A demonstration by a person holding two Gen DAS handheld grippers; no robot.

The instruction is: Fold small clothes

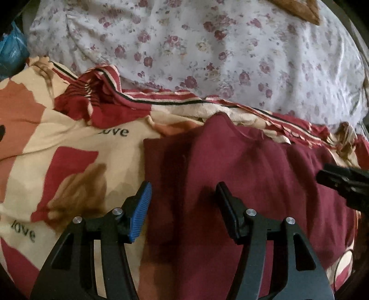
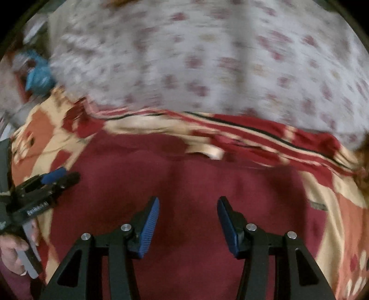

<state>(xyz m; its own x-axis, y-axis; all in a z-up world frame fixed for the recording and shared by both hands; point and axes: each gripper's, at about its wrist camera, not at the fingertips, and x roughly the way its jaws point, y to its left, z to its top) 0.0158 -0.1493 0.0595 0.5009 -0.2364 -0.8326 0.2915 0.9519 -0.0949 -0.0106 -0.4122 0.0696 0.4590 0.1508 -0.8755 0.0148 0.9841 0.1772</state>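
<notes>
The maroon garment (image 1: 242, 166) lies spread on a bed, on top of a cream, red and orange patterned blanket (image 1: 46, 143) printed with the word "love". Beyond the blanket's striped edge, on the far side, is a white sheet with small red flowers (image 1: 207, 46). A bit of blue material (image 1: 11, 46) shows at the far left edge, and a brown cloth (image 1: 297, 9) at the far right corner.

The left claw (image 1: 183, 191) hangs over the near left part of the garment, its jaws wide apart with nothing between them but the cloth below; its blue pad sits about at the garment's left edge. The pads do not press on the fabric. In the left wrist view the tip of the right claw (image 1: 322, 177) comes in from the right, over the garment's right part.

The right wrist view is blurred. The right claw (image 2: 188, 200) stands moderately wide over the middle of the maroon garment (image 2: 184, 166), gripping nothing. At the left of that view the left claw (image 2: 62, 175) reaches over the garment's left edge, with a hand (image 2: 11, 251) on its handle.
</notes>
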